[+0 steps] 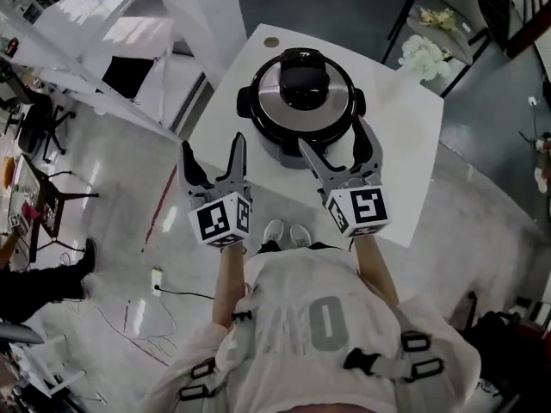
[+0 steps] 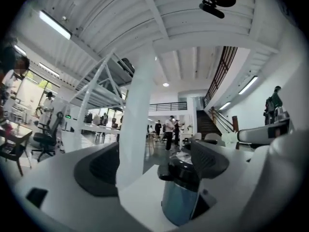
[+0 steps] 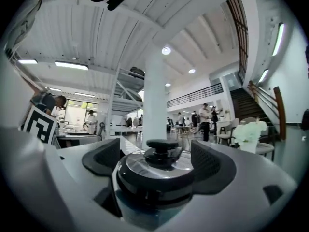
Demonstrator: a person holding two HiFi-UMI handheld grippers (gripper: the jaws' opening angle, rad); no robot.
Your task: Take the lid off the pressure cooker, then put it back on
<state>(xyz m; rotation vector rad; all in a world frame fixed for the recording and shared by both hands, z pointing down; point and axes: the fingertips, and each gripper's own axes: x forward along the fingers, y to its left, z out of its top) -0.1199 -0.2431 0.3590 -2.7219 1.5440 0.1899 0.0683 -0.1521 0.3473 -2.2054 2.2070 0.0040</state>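
We see bright, even light from ceiling strips, soft glare on the steel lid, and fisheye bending with dark corners in both gripper views.

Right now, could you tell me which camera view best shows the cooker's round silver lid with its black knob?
The head view looks down on the whole round silver lid and black knob. The right gripper view shows it edge-on; the left gripper view, only its side.
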